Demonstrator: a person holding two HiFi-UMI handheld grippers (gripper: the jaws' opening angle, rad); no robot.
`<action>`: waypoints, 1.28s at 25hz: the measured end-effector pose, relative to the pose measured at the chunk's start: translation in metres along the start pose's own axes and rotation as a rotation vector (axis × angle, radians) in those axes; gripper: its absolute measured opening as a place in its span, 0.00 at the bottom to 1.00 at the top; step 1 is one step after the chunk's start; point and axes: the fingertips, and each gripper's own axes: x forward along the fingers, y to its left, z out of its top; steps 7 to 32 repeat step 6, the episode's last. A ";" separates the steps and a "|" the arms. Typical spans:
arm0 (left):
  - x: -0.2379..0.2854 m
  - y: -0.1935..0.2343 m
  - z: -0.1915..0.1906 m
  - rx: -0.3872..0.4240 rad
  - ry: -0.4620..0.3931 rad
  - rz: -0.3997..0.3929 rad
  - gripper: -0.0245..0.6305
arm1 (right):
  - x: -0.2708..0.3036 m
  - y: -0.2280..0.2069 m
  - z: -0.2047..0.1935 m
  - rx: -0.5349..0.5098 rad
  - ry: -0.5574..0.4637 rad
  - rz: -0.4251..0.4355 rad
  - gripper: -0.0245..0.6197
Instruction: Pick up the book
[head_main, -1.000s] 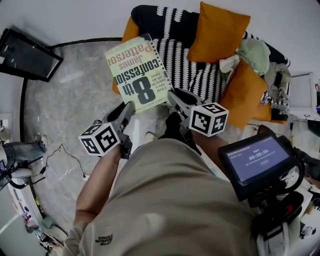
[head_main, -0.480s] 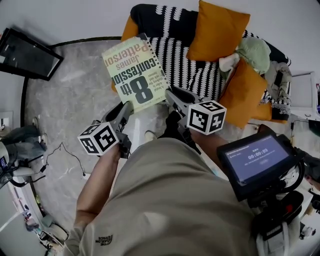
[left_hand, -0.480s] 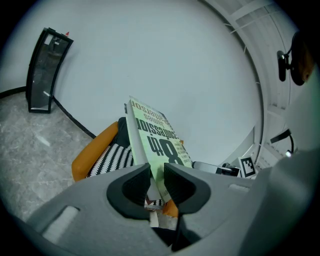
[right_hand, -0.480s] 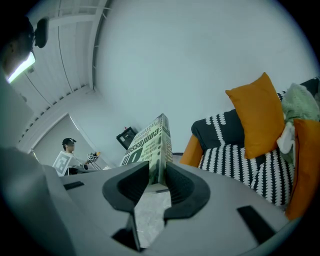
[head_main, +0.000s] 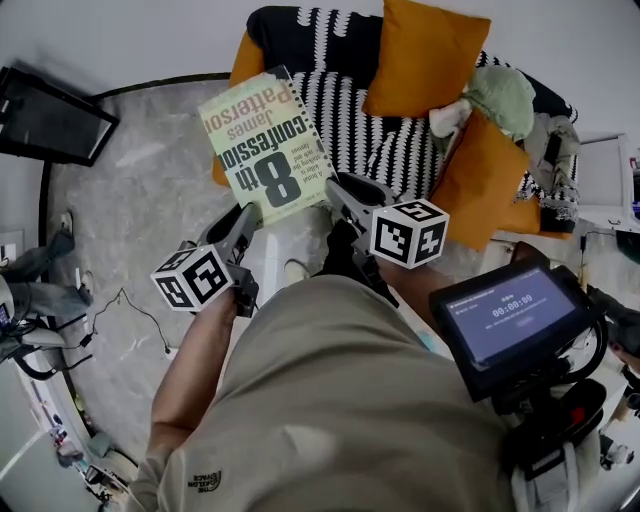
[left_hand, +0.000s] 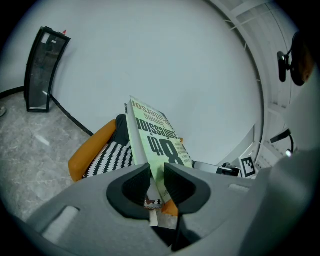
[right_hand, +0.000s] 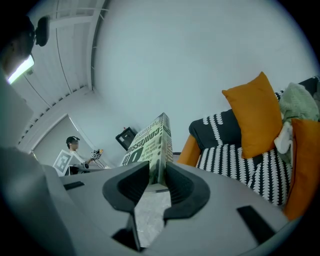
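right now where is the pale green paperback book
The pale green book is aloft at upper centre of the head view, lower corners clamped by the left gripper and right gripper, before the black-and-white striped sofa.

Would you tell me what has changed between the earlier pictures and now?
Almost nothing. The book stays raised near the sofa, the left gripper clamped on one lower corner and the right gripper on the other; nothing was taken hold of or let go. The whole head view has slid slightly left, sofa and book together, so the camera likely shifted, not the book.
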 end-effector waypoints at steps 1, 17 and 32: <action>0.000 0.000 0.000 0.001 0.000 0.000 0.17 | 0.000 0.000 0.000 0.000 0.000 -0.001 0.21; 0.000 0.001 0.000 0.001 0.002 0.000 0.17 | 0.001 0.000 0.000 -0.001 0.000 0.000 0.21; 0.000 0.001 0.000 0.001 0.002 0.000 0.17 | 0.001 0.000 0.000 -0.001 0.000 0.000 0.21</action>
